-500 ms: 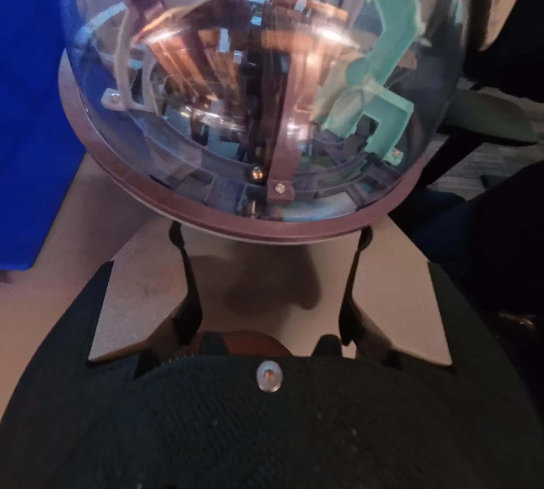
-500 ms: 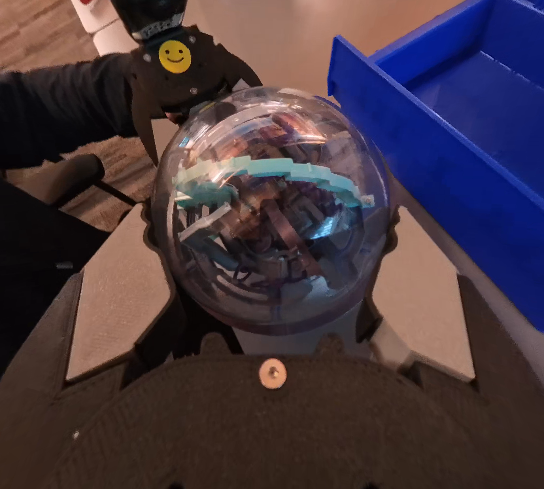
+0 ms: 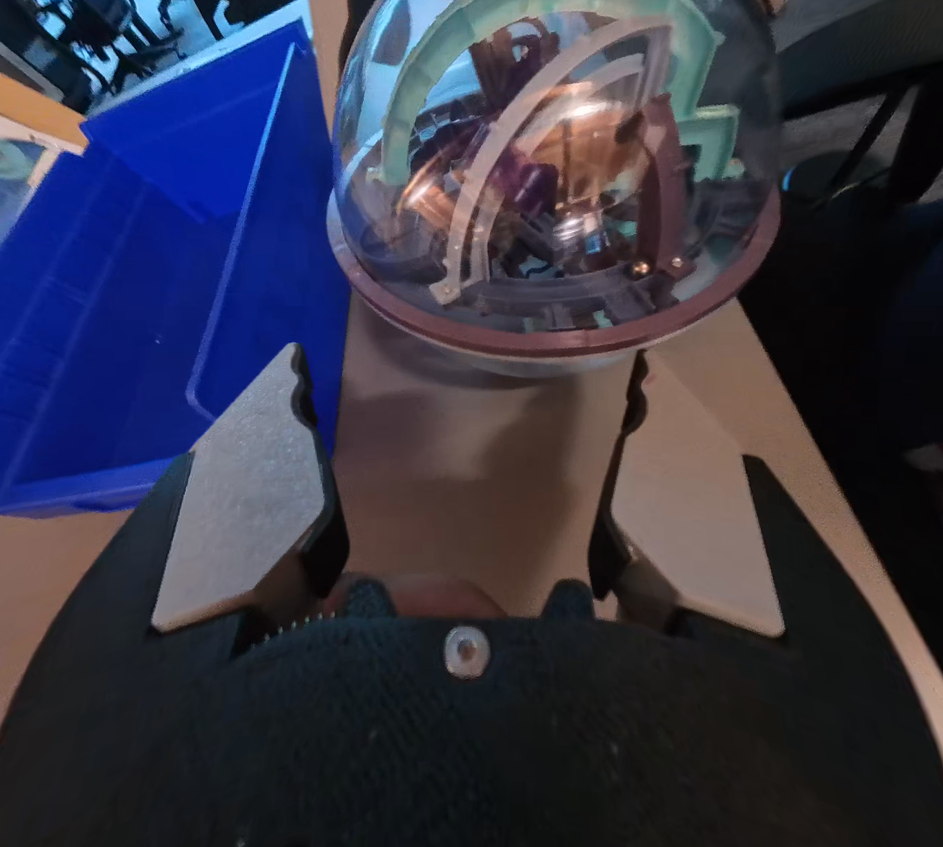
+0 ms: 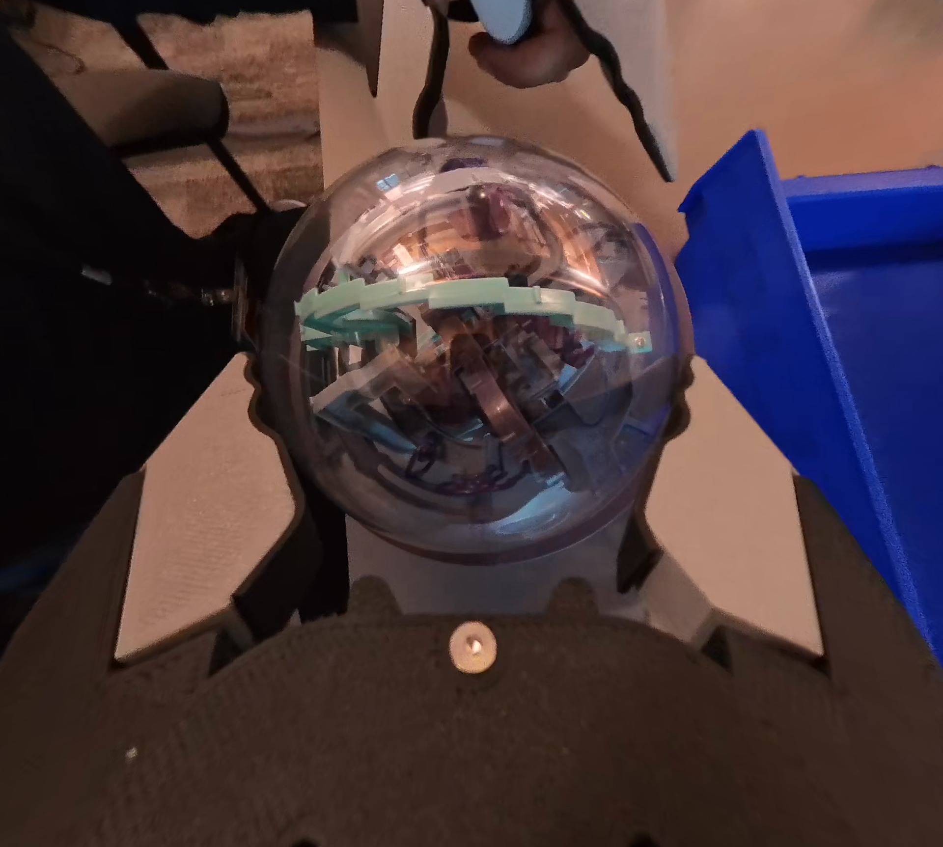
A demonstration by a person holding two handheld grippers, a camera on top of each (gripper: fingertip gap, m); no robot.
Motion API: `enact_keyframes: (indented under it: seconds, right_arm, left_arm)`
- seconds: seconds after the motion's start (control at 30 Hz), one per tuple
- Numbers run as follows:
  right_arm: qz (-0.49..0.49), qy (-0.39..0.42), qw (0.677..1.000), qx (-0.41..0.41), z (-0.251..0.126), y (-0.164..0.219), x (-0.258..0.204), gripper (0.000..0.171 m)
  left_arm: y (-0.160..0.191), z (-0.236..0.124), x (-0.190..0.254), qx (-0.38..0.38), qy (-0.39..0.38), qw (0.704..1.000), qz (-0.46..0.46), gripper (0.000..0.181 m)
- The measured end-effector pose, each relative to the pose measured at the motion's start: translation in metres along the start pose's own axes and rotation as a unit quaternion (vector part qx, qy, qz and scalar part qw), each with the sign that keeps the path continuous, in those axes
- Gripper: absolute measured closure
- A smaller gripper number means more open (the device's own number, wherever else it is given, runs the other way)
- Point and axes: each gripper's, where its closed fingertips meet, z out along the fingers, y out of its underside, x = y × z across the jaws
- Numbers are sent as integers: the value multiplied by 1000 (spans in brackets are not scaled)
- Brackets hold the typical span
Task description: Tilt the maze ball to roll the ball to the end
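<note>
Your right gripper [image 4: 469,394] has its jaws clenched on the clear plastic maze ball [image 4: 472,353], the two black fingers [image 4: 265,394] pressing its left and right sides just above the dark band at its seam. The sphere sits over the beige desk [image 4: 648,72], close beside the blue plastic bin [image 4: 816,312]; whether it touches the desk cannot be told.

Your left gripper [image 3: 469,363] faces the same ball [image 3: 553,149] from the opposite side with its jaws released. In the left wrist view its right finger [image 3: 635,394] reaches up to the ball's dark seam band while the left one [image 3: 301,384] stands apart from it. In the right wrist view, that gripper [image 4: 541,149] stands beyond the ball with its tips spread wide.

Inside the sphere, a mint-green curved track [image 3: 510,6] arches over brown and grey ramps, and a small metal ball [image 3: 640,267] rests low, near the seam band on the right.
</note>
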Motion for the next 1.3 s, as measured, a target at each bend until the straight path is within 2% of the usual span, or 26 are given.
enact_keyframes:
  seconds: [0.13,0.2,0.37,0.47,0.63,0.73,0.8,0.9,0.97,1.0,1.13,1.3]
  right_arm:
    - [-12,-31,999,-18,3,-2,2,21]
    - [-17,-45,999,-25,3,-3,3,21]
    - [-8,-45,999,-13,-6,-10,11,26]
    - [-9,-8,1000,-2,-16,-6,15,27]
    - [17,108,994,17,-45,19,8,27]
    - [68,157,983,71,-59,31,-10,34]
    - [102,166,975,108,-56,34,-21,35]
    - [124,191,968,110,-45,48,-21,35]
    - [134,168,968,128,-38,45,-25,46]
    - [138,164,968,134,-35,43,-24,45]
    - [127,160,973,107,-28,38,-18,37]
    - [113,146,979,81,-28,27,-14,35]
  left_arm:
    - [-8,2,15,27,10,998,59,63]
    - [-3,7,14,15,-13,997,80,67]
    - [10,12,15,-3,-25,997,79,73]
    - [11,13,15,2,-24,997,72,77]
    - [6,13,17,10,-27,997,67,78]
    - [3,14,20,13,-24,997,71,81]
    - [2,16,24,13,-18,997,76,84]
    - [2,22,29,9,-11,996,83,86]
    - [-2,24,33,12,-7,996,87,86]
    - [-4,25,33,13,-9,996,89,86]
    - [-5,29,31,-2,-21,996,87,84]
    - [1,32,29,-14,-15,998,61,97]
